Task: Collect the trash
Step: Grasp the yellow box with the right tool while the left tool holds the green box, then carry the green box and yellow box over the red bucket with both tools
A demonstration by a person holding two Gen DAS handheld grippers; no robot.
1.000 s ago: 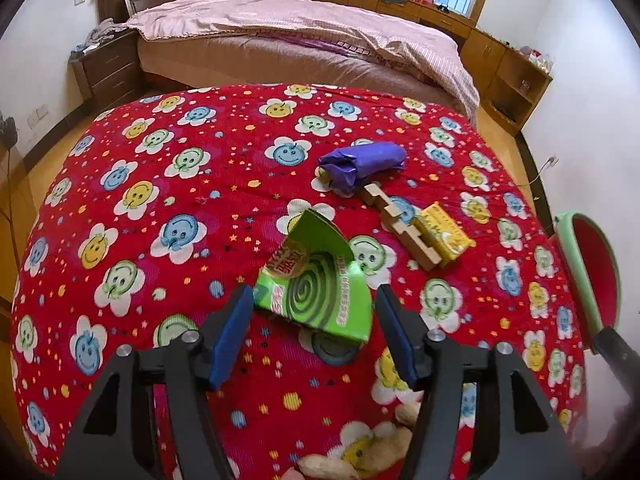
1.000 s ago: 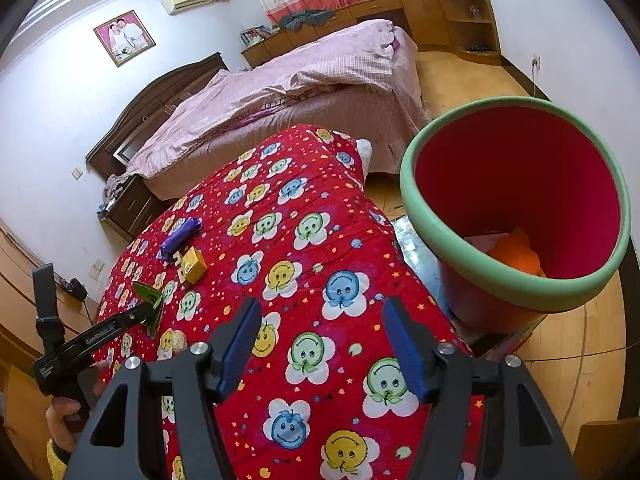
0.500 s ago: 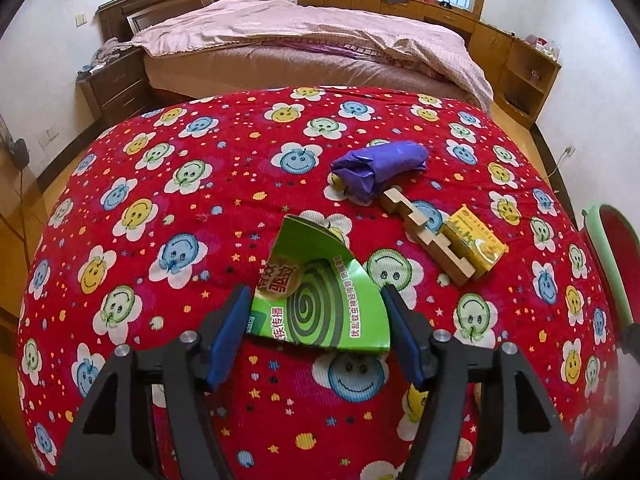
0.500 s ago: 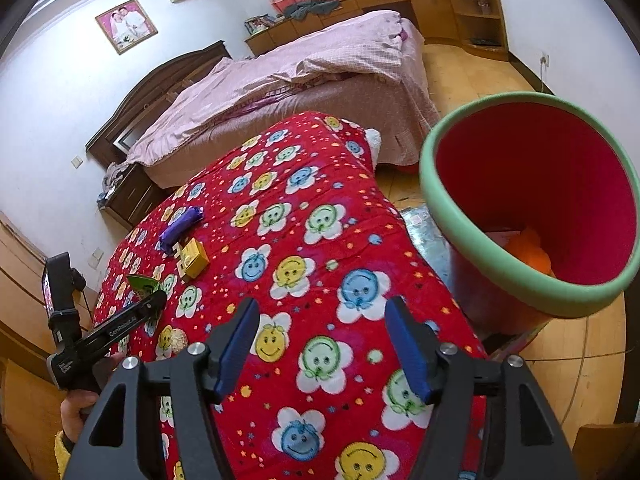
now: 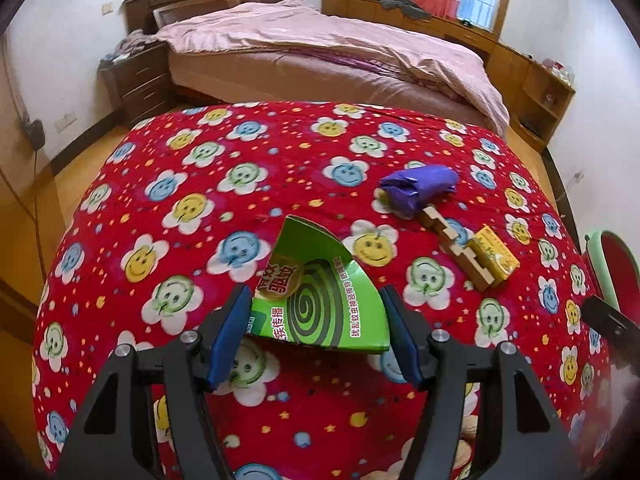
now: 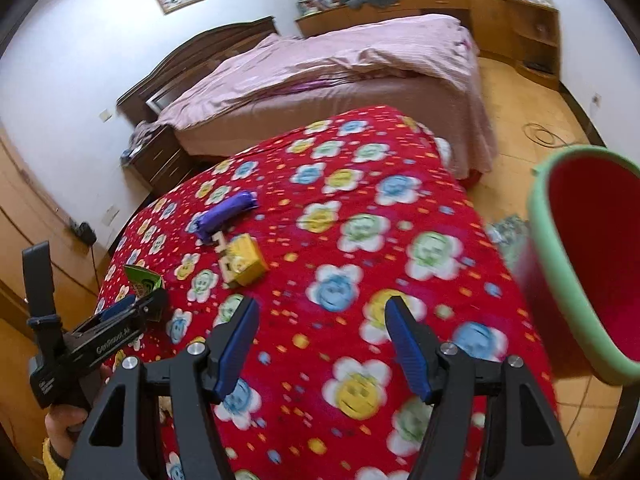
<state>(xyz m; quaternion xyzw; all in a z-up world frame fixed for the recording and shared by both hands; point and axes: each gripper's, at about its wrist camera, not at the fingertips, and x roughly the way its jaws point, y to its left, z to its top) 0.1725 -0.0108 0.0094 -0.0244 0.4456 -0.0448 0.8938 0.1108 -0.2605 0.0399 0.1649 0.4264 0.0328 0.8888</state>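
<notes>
Low in the left wrist view, the left gripper [image 5: 314, 326] stands open, its blue pads flanking the green mosquito-coil box [image 5: 320, 296] without visibly pressing it. To the right lie a purple wrapper [image 5: 418, 188], a wooden piece [image 5: 456, 250] and a yellow box [image 5: 494, 258] on the red quilt [image 5: 200, 200].

From the right wrist view, the right gripper [image 6: 320, 344] is open and empty at bottom centre; the red bin [image 6: 548, 248] sits at the right edge.

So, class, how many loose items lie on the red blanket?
4: green packet between the left tongs, purple wrapper farther back, wooden piece touching it, yellow box beside that. Others may be hidden.
</notes>
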